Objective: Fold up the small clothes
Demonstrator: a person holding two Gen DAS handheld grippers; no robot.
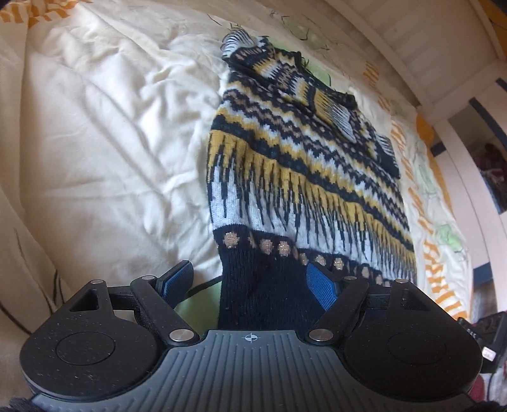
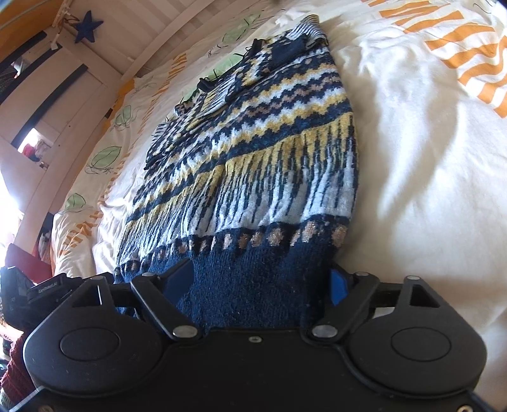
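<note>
Patterned knitted sweater spread flat on a bed, on a cream duvet printed with orange stripes and green leaves. Bands of navy, mustard, white and tan across the body; a dark ribbed hem nearest both cameras; sleeves folded in over the upper part, by the collar.

Left gripper low over the hem, fingers spread wide. Hem corner lying between them, right blue pad on or just against the knit, left pad clear of it over bare duvet. No pinch on the fabric visible.

Right gripper at the other part of the same hem, fingers likewise wide apart. Navy ribbing filling the gap between them and bunched up toward the camera. Both pads at the edges of the ribbing, not squeezing it; whether either just touches the wool, impossible to tell.

White slatted bed frame beyond the far edge of the duvet, with a blue star hanging on the wall behind it. Part of the other gripper visible at the lower left of the right wrist view, near a dark red cloth.
</note>
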